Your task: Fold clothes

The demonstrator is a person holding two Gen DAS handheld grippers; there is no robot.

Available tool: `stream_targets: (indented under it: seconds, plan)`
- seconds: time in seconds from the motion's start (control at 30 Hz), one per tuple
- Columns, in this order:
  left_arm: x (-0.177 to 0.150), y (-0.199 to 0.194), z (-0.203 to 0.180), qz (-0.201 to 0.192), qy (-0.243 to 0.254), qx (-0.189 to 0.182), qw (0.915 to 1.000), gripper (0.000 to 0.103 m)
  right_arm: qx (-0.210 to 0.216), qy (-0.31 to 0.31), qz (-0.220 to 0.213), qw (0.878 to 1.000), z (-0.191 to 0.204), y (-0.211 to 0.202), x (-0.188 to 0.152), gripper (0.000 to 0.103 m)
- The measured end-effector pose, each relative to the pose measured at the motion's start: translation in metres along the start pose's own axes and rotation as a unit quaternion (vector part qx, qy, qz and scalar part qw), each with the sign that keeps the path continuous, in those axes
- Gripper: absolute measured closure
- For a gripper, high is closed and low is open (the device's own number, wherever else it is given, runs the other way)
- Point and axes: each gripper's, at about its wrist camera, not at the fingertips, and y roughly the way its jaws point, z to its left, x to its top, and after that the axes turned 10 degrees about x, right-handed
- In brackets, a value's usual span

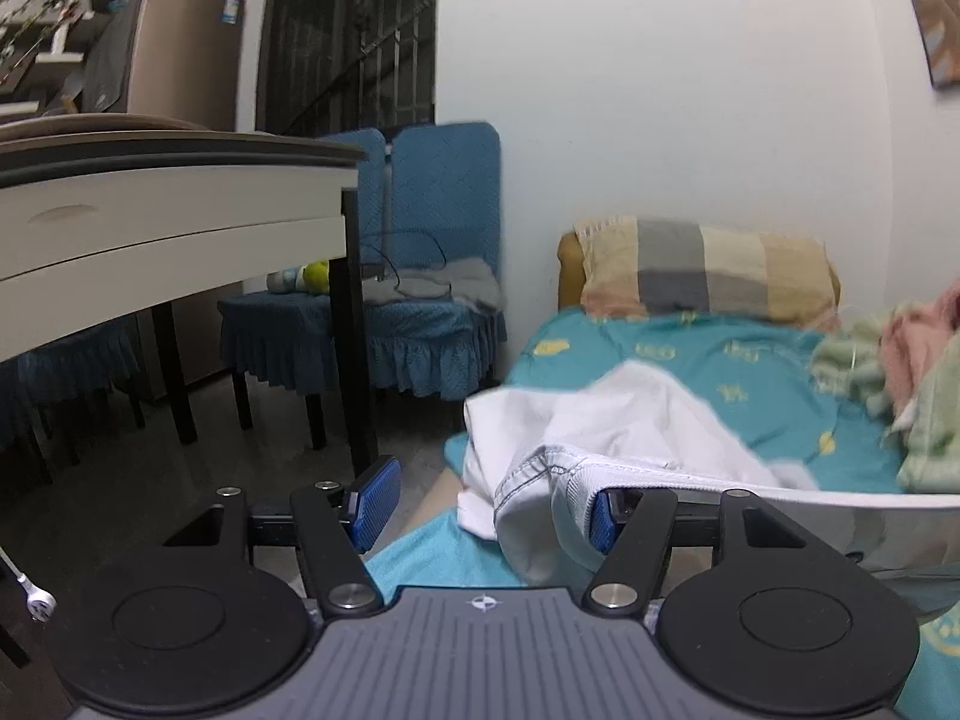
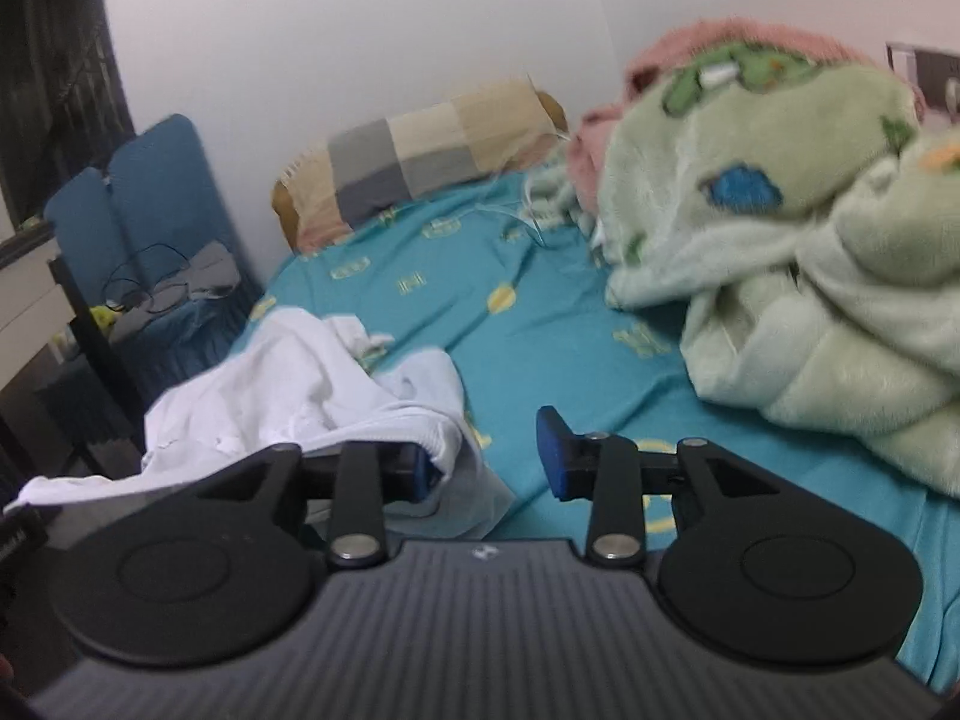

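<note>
There are two grippers, the left gripper (image 1: pixel 489 501) and the right gripper (image 2: pixel 489 462). Each one has two blue pads. One white garment (image 1: pixel 630 426) hangs over the inner pad of each gripper. Ahead lies one bed (image 2: pixel 540 312) with one pillow (image 2: pixel 420 150) far in front. One green blanket (image 2: pixel 810 240) is piled to the right, with one pink blanket (image 2: pixel 690 42) behind it. Two blue chairs (image 1: pixel 420 240) stand ahead on the left, next to one table (image 1: pixel 180 198).

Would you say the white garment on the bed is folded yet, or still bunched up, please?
Not folded. The white garment lies bunched and creased on the teal sheet, with no tidy layers or straight edges.
</note>
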Motion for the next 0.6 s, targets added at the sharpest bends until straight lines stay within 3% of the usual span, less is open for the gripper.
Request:
stream_targets:
  seconds: [0.03, 0.13, 0.2, 0.27, 0.4, 0.6]
  plan:
    - [-0.003, 0.006, -0.001, 0.017, 0.006, 0.0, 0.9998, 0.041, -0.003, 0.007, 0.01, 1.0, -0.003, 0.005, -0.001, 0.065]
    - [-0.011, 0.023, -0.005, 0.068, 0.021, 0.002, 0.9974, 0.047, -0.014, 0.084, 0.118, 0.989, -0.031, 0.045, -0.024, 0.065]
    - [-0.011, 0.026, -0.002, 0.077, 0.009, 0.003, 0.997, 0.054, -0.007, 0.111, 0.139, 0.984, -0.037, 0.048, -0.03, 0.064]
    - [-0.008, 0.026, 0.004, 0.077, -0.012, -0.002, 0.9969, 0.055, 0.0, 0.138, 0.159, 0.978, -0.043, 0.051, -0.035, 0.066]
    - [-0.004, 0.014, 0.013, 0.048, -0.037, -0.017, 0.998, 0.06, 0.043, 0.157, 0.12, 0.979, -0.043, 0.033, -0.019, 0.069]
    - [0.004, -0.007, 0.015, -0.02, -0.056, -0.042, 0.9974, 0.076, 0.032, 0.036, 0.068, 0.997, -0.017, 0.019, 0.001, 0.074]
